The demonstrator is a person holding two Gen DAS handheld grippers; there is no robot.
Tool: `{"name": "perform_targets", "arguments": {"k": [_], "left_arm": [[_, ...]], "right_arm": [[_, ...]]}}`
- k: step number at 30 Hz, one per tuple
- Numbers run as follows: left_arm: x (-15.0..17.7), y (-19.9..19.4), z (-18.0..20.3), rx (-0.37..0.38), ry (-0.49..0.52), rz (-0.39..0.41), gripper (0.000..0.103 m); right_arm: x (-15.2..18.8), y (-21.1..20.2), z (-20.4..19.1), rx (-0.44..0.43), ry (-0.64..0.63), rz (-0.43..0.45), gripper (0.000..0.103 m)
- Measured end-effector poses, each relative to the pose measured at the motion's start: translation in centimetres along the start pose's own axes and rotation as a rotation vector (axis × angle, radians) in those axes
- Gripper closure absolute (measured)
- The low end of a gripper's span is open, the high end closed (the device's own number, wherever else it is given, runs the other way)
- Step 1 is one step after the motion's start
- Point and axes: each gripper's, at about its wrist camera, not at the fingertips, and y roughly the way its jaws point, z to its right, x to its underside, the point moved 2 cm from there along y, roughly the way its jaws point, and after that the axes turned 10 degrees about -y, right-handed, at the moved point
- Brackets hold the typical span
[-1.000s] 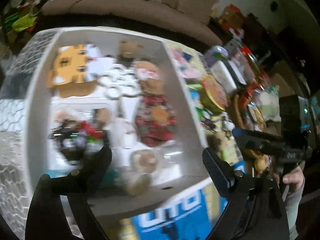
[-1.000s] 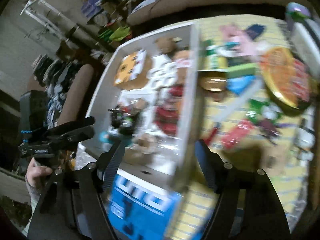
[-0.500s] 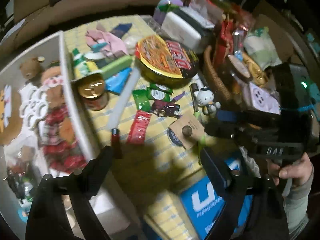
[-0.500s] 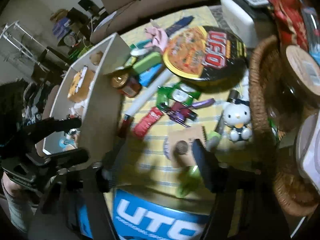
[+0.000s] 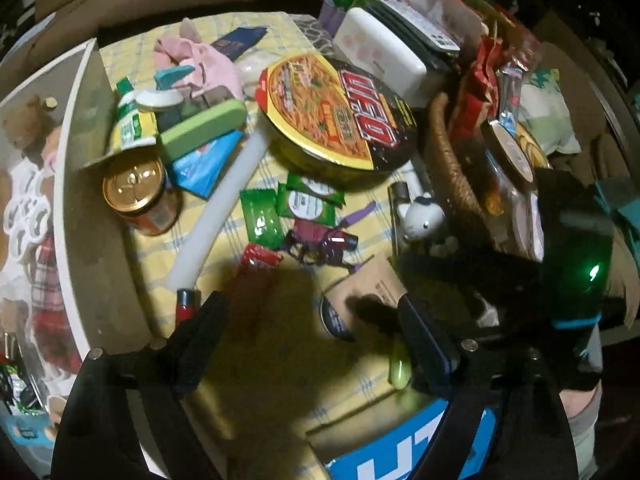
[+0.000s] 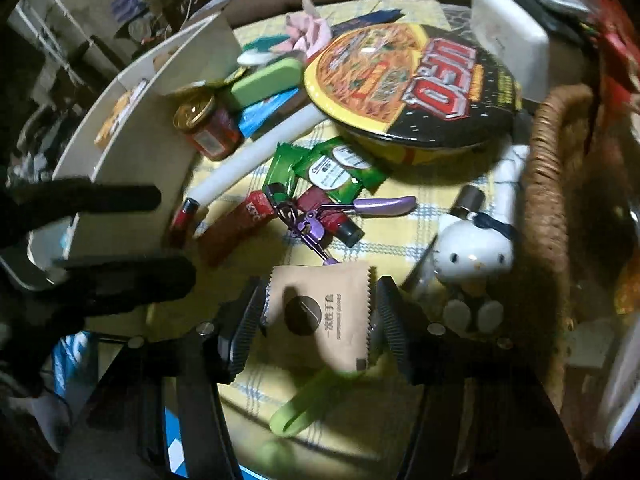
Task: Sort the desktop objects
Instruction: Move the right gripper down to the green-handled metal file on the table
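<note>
My right gripper (image 6: pixel 318 316) fingers straddle the brown packet (image 6: pixel 320 312), grip unconfirmed; left gripper (image 5: pixel 312 332) open, empty; next: lift to tray (image 5: pixel 86 216).

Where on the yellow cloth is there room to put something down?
The widest bare patch of yellow cloth is at the near edge, between the white box wall and the brown packet, right under the left gripper. Farther back it is crowded: green sachets, red sachet, noodle bowl, jar.
</note>
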Motion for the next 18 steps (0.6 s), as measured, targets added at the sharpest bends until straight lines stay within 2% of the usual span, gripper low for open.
{"name": "perform_targets", "arguments": {"k": [5,10,13,15,18], "left_arm": [[-0.6,-0.6,0.2,0.039,-0.013,0.015,0.015],[-1.3,-1.0,0.3,0.059,-0.033,0.029,0.017],[-1.5,-1.0,0.1,0.071,-0.047,0.031,0.017],[-1.7,-0.8,-0.2,0.097,-0.079,0.027,0.017],[-1.9,-0.3,-0.4,0.117,-0.112,0.026,0.017]], "right_arm": [[-0.3,0.9,-1.2,0.037,-0.061,-0.050,0.037],[0.2,2.1,-1.6,0.059,-0.109,-0.088,0.040],[0.7,1.8,-1.2,0.051,-0.103,-0.077,0.060],[0.8,0.9,-0.4,0.016,-0.072,-0.049,0.080],[1.3,-0.6,0.8,-0.053,-0.012,-0.009,0.087]]}}
